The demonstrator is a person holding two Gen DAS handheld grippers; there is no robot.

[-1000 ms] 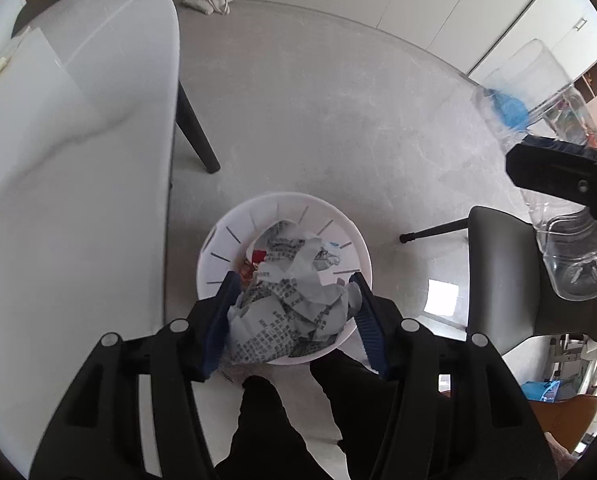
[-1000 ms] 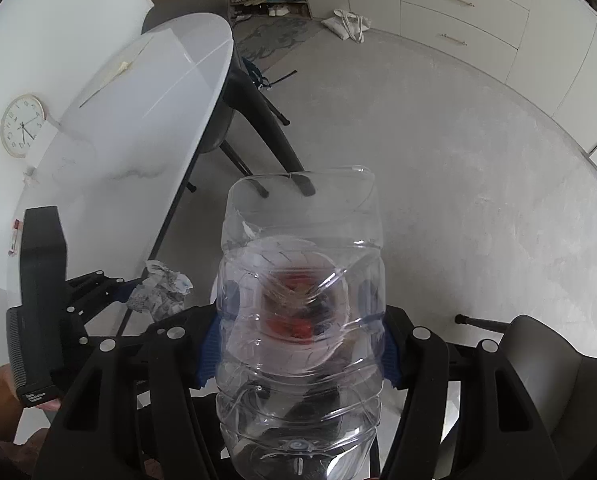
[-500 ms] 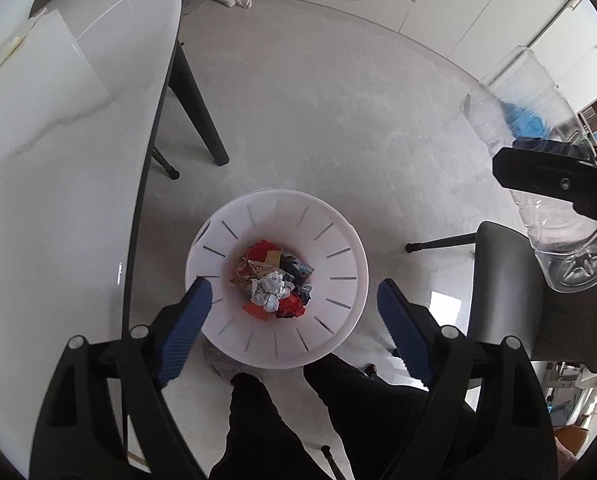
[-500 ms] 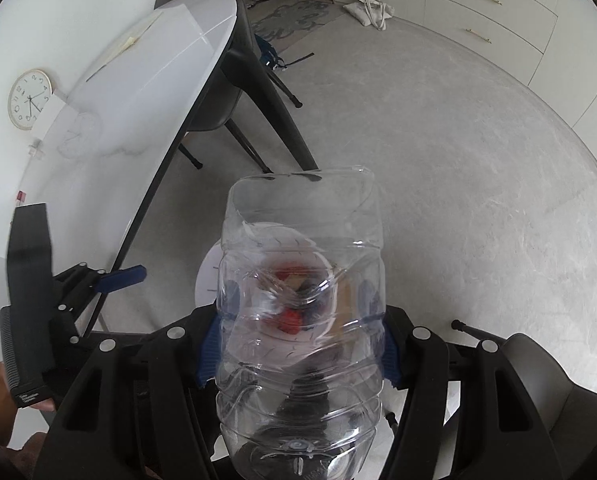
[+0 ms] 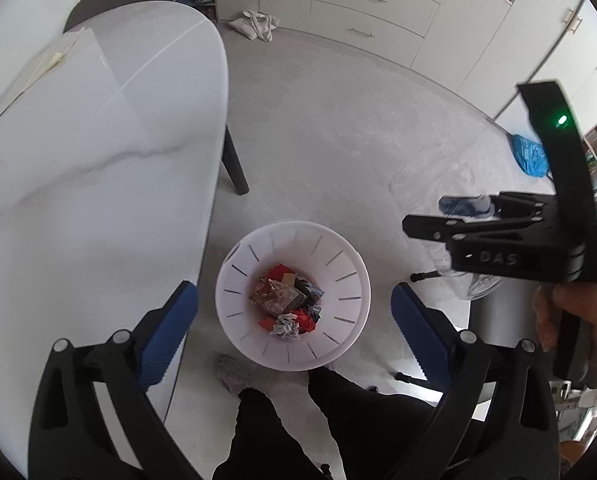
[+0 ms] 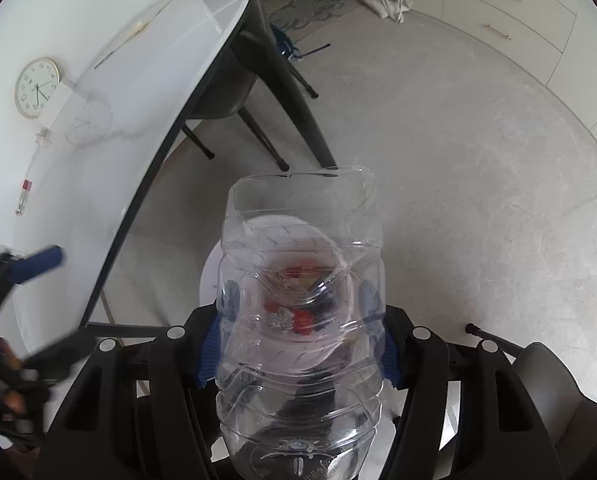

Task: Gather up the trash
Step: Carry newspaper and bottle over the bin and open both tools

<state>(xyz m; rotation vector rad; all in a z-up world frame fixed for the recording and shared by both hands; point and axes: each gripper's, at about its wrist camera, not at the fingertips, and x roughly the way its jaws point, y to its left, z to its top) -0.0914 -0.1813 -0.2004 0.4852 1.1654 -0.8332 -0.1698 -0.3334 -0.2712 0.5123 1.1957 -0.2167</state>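
At the lower centre of the left wrist view, the left tool (image 5: pixel 294 312), jaws just opened wide and empty, hangs over the white bin (image 5: pixel 350 280) holding crumpled paper (image 5: pixel 284 326). The right tool (image 6: pixel 298 344) clamps a clear plastic bottle (image 6: pixel 298 280).

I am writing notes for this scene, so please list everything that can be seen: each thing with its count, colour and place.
trash bin: one, white, on the floor beside the table, holding mixed rubbish
crumpled paper ball: one, grey-white, inside the bin
plastic bottle: one, clear, clamped in the right gripper
table: one, white marble top, dark legs
clock: one, white face, on the wall
cloth bag: one, off-white, on the floor by the cabinets
plastic bag: one, blue, on the floor
cabinets: a row, cream
left gripper: black with blue pads, jaws just opened wide, nothing between them, above the bin
right gripper: black with blue pads
legs: two, black trousers
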